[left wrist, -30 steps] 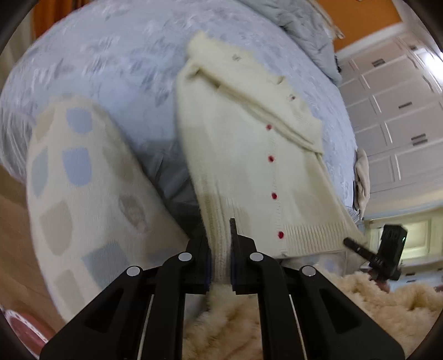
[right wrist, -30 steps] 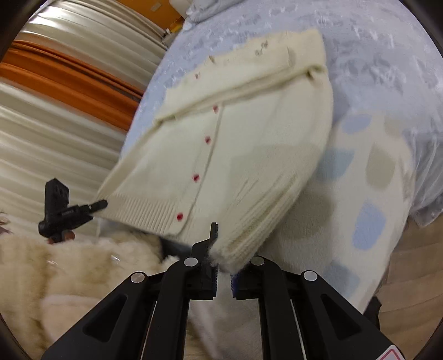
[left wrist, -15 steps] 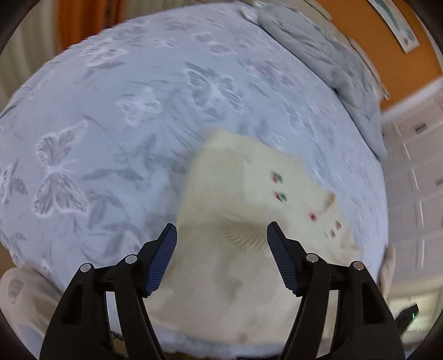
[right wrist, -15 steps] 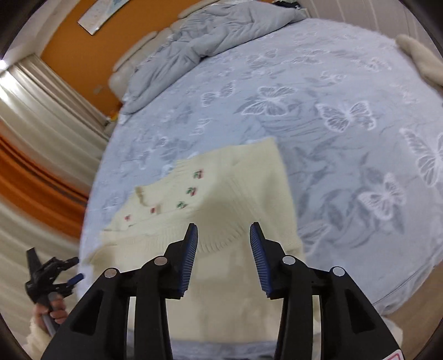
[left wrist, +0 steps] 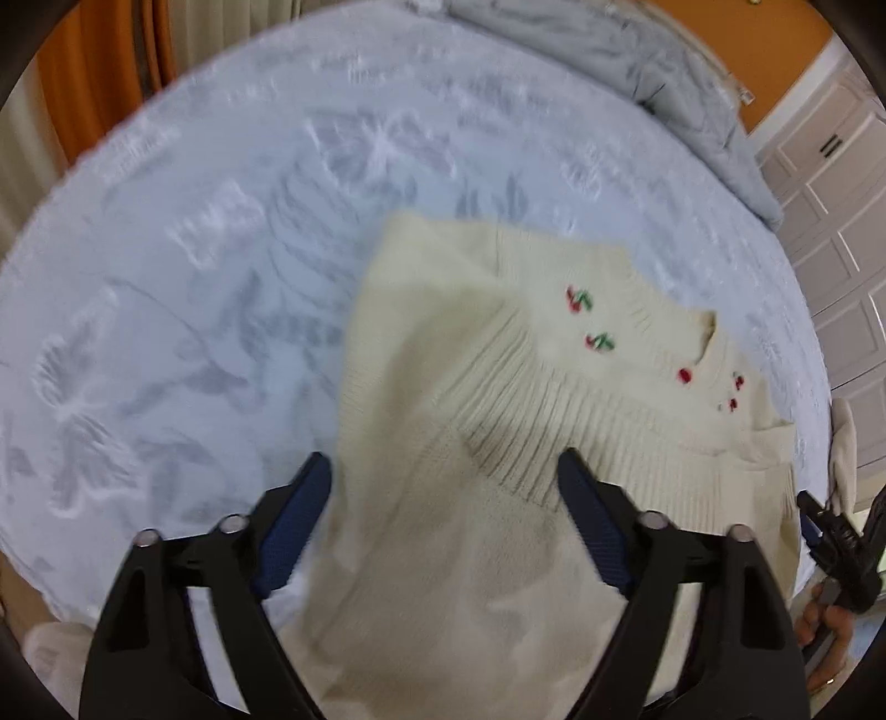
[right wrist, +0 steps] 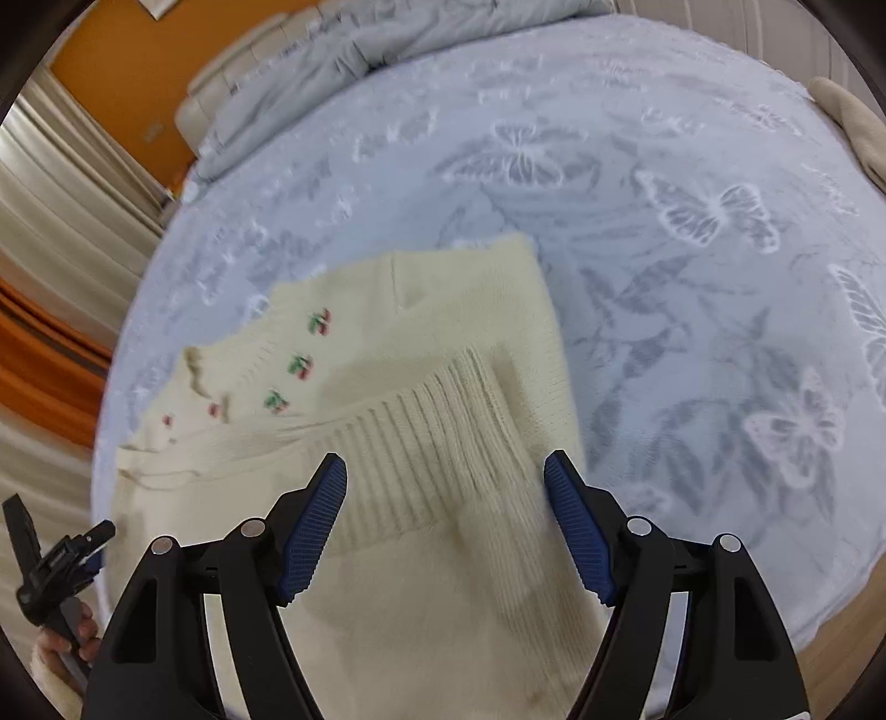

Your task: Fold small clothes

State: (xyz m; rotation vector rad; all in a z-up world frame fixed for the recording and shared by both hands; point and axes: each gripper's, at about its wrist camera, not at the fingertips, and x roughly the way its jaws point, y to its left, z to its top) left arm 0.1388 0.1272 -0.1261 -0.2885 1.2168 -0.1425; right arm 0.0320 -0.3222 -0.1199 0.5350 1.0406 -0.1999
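Change: you released the cardigan (left wrist: 470, 421); it now lies folded on the bed (left wrist: 194, 249).
Left gripper (left wrist: 443, 515): open, empty.
Right gripper (right wrist: 446, 520): jaws opening, holding nothing.

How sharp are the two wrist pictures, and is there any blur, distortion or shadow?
Left wrist: bedspread smeared by motion, cardigan soft, fisheye bends the bed's edge. Right wrist: butterflies sharper on the right side, blur toward the duvet; soft shadows on the cardigan near the right gripper.
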